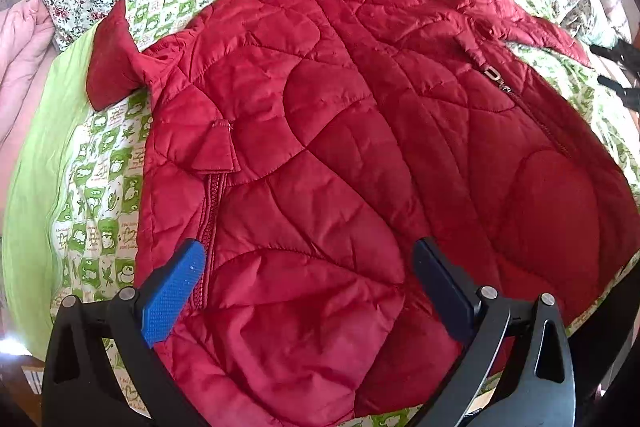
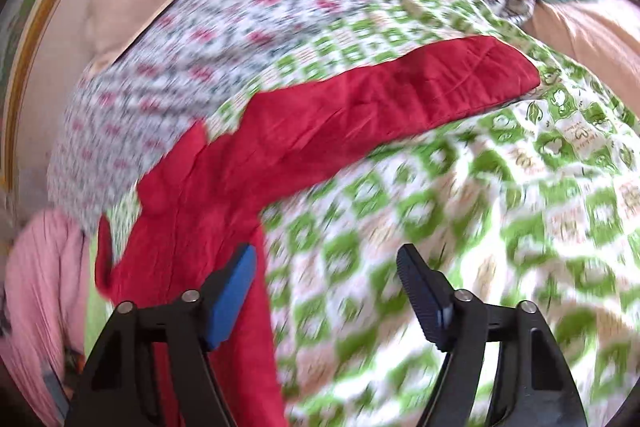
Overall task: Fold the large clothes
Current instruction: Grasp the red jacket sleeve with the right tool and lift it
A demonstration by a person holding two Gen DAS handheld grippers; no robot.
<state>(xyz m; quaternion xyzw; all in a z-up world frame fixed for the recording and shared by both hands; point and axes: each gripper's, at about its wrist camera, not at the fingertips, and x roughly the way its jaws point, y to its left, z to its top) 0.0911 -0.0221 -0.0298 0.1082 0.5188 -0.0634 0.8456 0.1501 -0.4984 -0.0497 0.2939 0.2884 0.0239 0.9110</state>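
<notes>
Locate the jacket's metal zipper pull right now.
Left wrist view, right of centre: the zipper pull sits on the red jacket, on its right chest panel below the right sleeve.

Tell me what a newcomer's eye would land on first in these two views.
The red quilted jacket dominates the left wrist view: it lies spread front-up on the green-and-white patterned sheet, collar at the far end and sleeves out to both sides. The left gripper hangs open over its near hem. In the blurred right wrist view, one red sleeve stretches across the sheet, with the right gripper open and nothing between its pads.
</notes>
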